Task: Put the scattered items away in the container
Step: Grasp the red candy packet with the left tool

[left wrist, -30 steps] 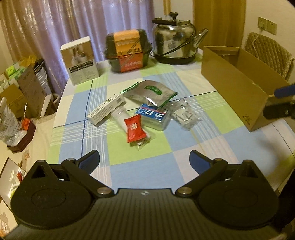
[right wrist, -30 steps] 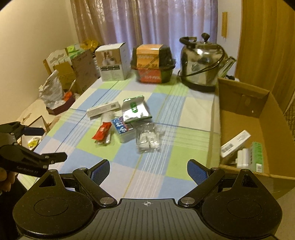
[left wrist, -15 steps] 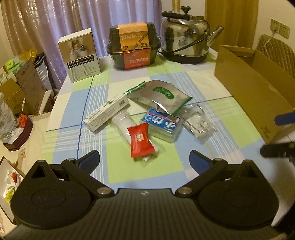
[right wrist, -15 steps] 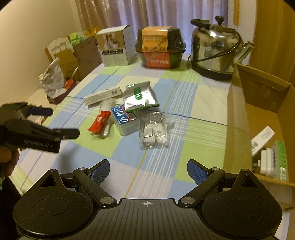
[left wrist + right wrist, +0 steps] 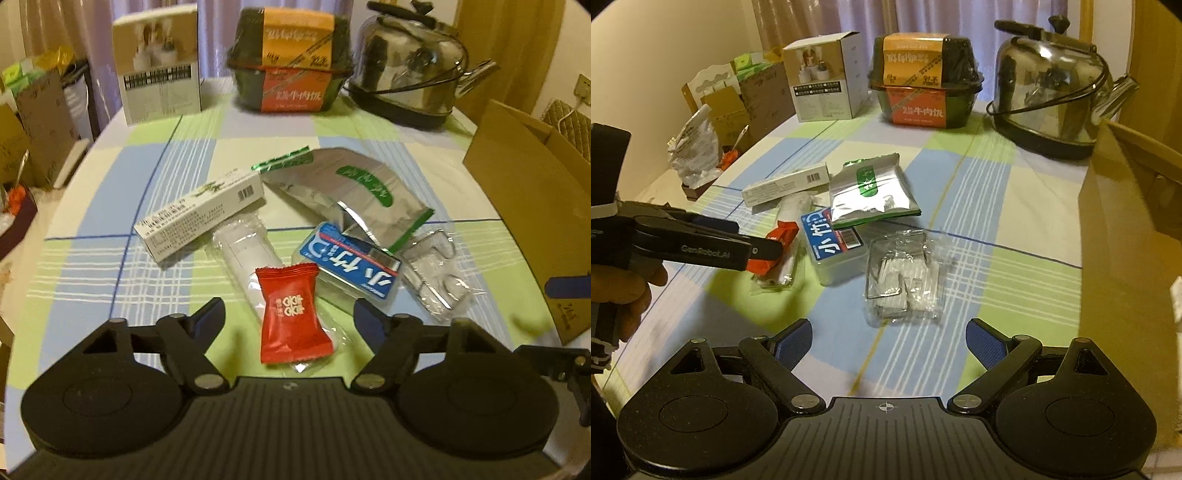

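Back of the table had a steel kettle (image 5: 410,70), a boxed rice meal (image 5: 291,62) and a white carton (image 5: 160,66).

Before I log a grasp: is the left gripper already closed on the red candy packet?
No. The left gripper is open, its fingers apart on either side of the red candy packet.

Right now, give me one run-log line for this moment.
left gripper: open, over red packet | right gripper: open, near clear packet | cardboard box: right of pile

Candy packet (image 5: 293,312) lies at frame centre atop a clear sachet (image 5: 251,254); cardboard box (image 5: 532,206) stands at the right edge; kettle (image 5: 410,70) upper right.
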{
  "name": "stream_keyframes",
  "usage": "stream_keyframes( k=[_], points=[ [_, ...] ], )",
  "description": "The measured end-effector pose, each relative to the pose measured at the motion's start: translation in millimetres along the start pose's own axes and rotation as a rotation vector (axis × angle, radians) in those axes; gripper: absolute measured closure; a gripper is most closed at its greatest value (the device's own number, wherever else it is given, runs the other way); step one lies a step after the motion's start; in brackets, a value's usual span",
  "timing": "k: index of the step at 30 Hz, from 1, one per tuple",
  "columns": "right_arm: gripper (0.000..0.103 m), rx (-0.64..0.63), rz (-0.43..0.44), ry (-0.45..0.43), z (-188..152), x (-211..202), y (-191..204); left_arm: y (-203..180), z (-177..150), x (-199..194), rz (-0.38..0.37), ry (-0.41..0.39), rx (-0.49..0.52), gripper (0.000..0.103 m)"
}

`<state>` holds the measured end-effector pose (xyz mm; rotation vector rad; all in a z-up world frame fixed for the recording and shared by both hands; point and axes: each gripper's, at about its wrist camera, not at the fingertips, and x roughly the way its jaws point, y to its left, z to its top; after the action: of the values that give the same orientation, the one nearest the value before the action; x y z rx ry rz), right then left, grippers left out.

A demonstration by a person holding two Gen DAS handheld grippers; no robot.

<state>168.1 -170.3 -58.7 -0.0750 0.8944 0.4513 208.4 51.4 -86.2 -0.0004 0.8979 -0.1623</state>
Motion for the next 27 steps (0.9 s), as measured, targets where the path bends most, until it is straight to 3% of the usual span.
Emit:
stream_keyframes(
  k=[2, 4, 9, 20, 27],
  points=[
    [0.008, 0.004, 0.002, 0.001, 1.7, 6.7, -1.4, 5.3, -1.2, 7.6, -0.010, 0.013, -0.022, 0.042],
    [0.008, 0.010, 0.003, 0.002, 3.8, 12.8, -3.3, 10.6, -3.8, 12.9, -0.016, 0.031, -0.050, 0.054],
    [0.008, 0.012, 0.002, 0.006, 8.6, 27.3, -6.3, 16.2, -6.0, 17.0, -0.037, 0.050, -0.059, 0.067],
    [0.008, 0.003, 0.011, 0.017, 11.1, 46.1, -2.5, 11.1, -3.3, 22.8, -0.039, 0.056, 0.026, 0.068],
    [0.008, 0.013, 0.012, 0.017, 9.7, 51.4, -3.5, 4.1, -7.7, 10.4, -0.036, 0.087, 0.043, 0.079]
  ],
)
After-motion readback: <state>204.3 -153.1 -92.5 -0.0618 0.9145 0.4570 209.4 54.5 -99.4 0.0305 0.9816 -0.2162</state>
